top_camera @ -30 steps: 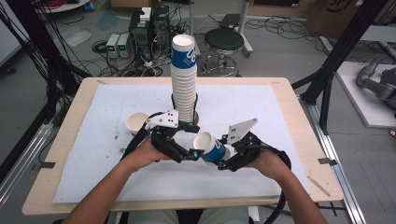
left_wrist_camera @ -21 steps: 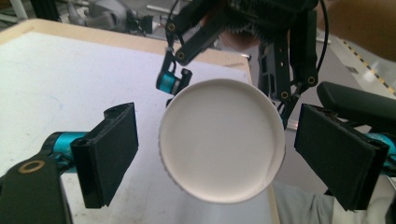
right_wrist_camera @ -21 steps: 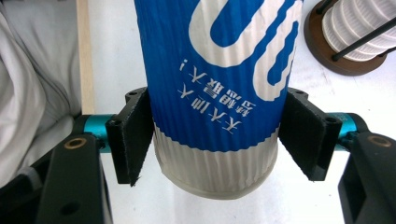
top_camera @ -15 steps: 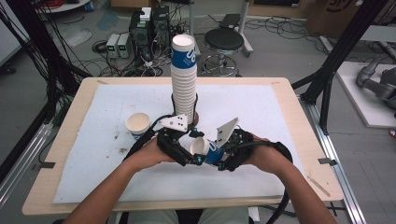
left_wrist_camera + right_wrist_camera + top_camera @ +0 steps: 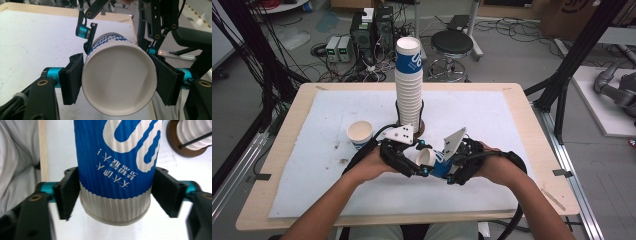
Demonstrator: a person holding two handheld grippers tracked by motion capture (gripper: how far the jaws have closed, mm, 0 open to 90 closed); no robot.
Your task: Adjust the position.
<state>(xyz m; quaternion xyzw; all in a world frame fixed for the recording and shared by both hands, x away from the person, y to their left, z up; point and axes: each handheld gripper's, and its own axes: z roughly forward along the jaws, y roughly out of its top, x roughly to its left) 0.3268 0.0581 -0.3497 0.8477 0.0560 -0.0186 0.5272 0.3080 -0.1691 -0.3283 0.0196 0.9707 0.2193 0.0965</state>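
A blue-and-white paper cup (image 5: 433, 161) lies on its side in the air between my two grippers, over the white mat. My left gripper (image 5: 418, 161) has just been closing, and its pads now press both sides of the cup's open mouth (image 5: 119, 80). My right gripper (image 5: 452, 169) has just been opening. The cup's ribbed base (image 5: 116, 202) sits between its pads, with a small gap at the right pad (image 5: 166, 195).
A tall stack of the same cups (image 5: 408, 85) stands in a wire holder on a brown base (image 5: 186, 146) just behind the grippers. One loose cup (image 5: 360, 134) stands upright to the left on the mat (image 5: 522, 125). A stool and cables lie beyond the table.
My left jaws have shut on the cup's mouth. My right jaws have spread off its base. Both hands have drawn slightly closer together.
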